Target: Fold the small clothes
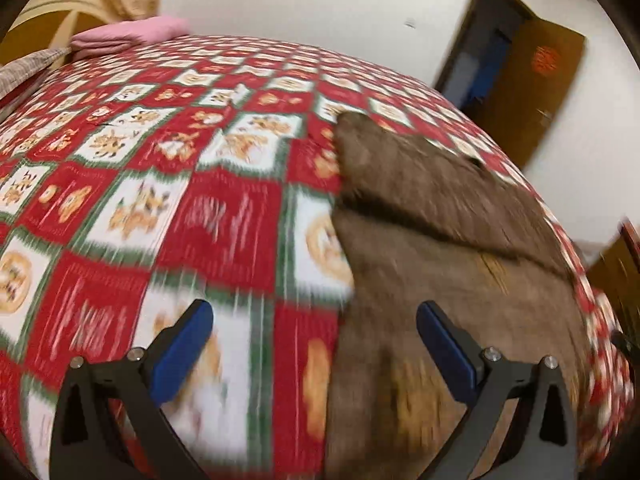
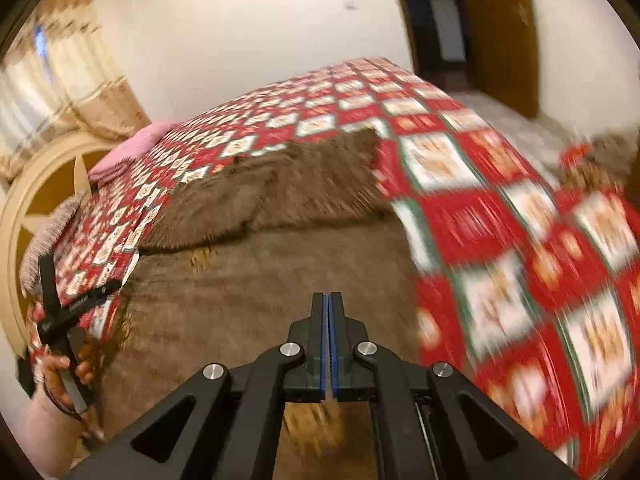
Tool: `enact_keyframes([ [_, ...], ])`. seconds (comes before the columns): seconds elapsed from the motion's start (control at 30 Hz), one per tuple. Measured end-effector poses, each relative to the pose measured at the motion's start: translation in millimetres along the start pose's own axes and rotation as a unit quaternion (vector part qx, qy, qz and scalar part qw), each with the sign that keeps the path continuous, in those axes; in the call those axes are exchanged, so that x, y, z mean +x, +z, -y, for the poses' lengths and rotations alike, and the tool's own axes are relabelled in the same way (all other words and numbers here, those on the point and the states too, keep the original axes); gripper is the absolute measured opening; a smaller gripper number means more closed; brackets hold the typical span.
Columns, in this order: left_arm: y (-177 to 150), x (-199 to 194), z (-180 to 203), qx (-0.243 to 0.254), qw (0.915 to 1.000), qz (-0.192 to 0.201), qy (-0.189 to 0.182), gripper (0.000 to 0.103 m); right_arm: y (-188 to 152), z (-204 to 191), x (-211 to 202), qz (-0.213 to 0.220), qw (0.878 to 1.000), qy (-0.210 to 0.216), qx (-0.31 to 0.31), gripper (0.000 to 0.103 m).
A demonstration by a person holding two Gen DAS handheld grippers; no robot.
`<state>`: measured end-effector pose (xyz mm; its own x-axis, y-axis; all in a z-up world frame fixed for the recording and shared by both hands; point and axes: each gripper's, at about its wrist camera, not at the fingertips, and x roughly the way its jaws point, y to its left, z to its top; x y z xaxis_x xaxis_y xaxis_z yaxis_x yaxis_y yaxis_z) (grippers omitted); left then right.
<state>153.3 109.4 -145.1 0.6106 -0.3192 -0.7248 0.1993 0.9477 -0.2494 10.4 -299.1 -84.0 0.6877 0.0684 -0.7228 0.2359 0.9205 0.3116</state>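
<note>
The brown garment (image 2: 256, 280) lies spread on the bed (image 1: 224, 216), near its side edge, one part already folded over. The left gripper (image 1: 314, 344) hangs over the garment's edge with its fingers wide apart and nothing between them. The right gripper (image 2: 329, 340) has its fingers pressed together, and I can't tell whether they pinch any cloth. Blur suggests quick movement; if a thin pinch slipped, the fold could fall skewed.

I see brown garment (image 2: 256, 280): fuzzy, matt cloth. Bedspread (image 1: 224, 216): smooth printed fabric. Gripper fingers (image 1: 182, 350): matt black plastic, blue pads, shiny metal pins. Door (image 1: 532, 92): glossy wood. Pink towel (image 1: 128, 34): soft cloth.
</note>
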Motion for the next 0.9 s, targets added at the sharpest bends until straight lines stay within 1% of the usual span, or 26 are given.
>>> enact_keyframes([
  [0.03,-8.1,-10.5,-0.8,0.008,0.9999,-0.001,-0.010,0.103,-11.0,10.1,-5.9,-0.014,1.000,0.008,0.016,0.001],
  [0.1,-22.0,-27.7,-0.8,0.023,0.9994,-0.003,-0.025,0.103,-26.0,20.9,-14.4,-0.026,0.999,0.015,0.027,0.002],
  [0.2,-39.4,-46.5,2.5,0.052,0.9978,-0.010,-0.040,0.103,-44.3,22.6,-20.9,-0.044,0.999,0.014,0.015,0.002],
  [0.27,-52.8,-56.4,7.9,0.077,0.9961,-0.015,-0.041,0.103,-53.0,25.3,-27.1,-0.045,0.998,0.039,0.033,0.002],
  [0.33,-65.4,-62.4,13.1,0.093,0.9948,-0.014,-0.037,0.103,-58.6,26.1,-36.3,-0.034,0.997,0.054,0.044,0.002],
  [0.4,-76.6,-64.4,16.4,0.104,0.9937,-0.019,-0.037,0.103,-60.9,18.7,-44.7,-0.020,0.999,0.040,0.025,0.002],
  [0.47,-86.9,-64.9,21.7,0.117,0.9921,-0.030,-0.035,0.103,-63.2,1.7,-58.5,0.004,0.999,0.005,-0.031,0.002],
  [0.5,-90.5,-65.4,23.3,0.122,0.9915,-0.032,-0.032,0.103,-63.6,-4.0,-63.5,0.013,0.999,-0.002,-0.047,0.002],
  [0.53,-93.8,-66.9,25.0,0.126,0.9910,-0.033,-0.031,0.103,-64.7,-14.9,-75.2,0.033,0.997,-0.007,-0.072,0.002],
  [0.63,-100.5,-75.2,28.9,0.135,0.9900,-0.026,-0.034,0.103,-63.6,-31.7,-99.8,0.073,0.992,-0.001,-0.107,0.002],
  [0.7,-102.3,-81.2,30.2,0.137,0.9897,-0.018,-0.036,0.103,-64.4,-37.3,-107.3,0.083,0.990,0.013,-0.116,0.002],
  [0.73,-103.0,-84.8,30.0,0.136,0.9899,-0.014,-0.038,0.103,-65.1,-37.4,-106.3,0.075,0.991,0.022,-0.113,0.005],
  [0.77,-103.2,-86.2,29.8,0.134,0.9901,-0.013,-0.040,0.103,-66.3,-37.0,-105.0,0.067,0.991,0.028,-0.108,0.009],
  [0.8,-103.2,-88.5,29.2,0.131,0.9905,-0.012,-0.041,0.103,-68.4,-35.1,-103.1,0.055,0.993,0.045,-0.098,0.032],
  [0.83,-103.7,-90.3,28.7,0.129,0.9908,-0.011,-0.041,0.103,-70.3,-33.9,-104.2,0.055,0.992,0.059,-0.093,0.057],
  [0.9,-103.6,-96.1,27.1,0.125,0.9913,-0.004,-0.042,0.103,-76.5,-37.0,-112.3,0.063,0.991,0.062,-0.100,0.059],
])
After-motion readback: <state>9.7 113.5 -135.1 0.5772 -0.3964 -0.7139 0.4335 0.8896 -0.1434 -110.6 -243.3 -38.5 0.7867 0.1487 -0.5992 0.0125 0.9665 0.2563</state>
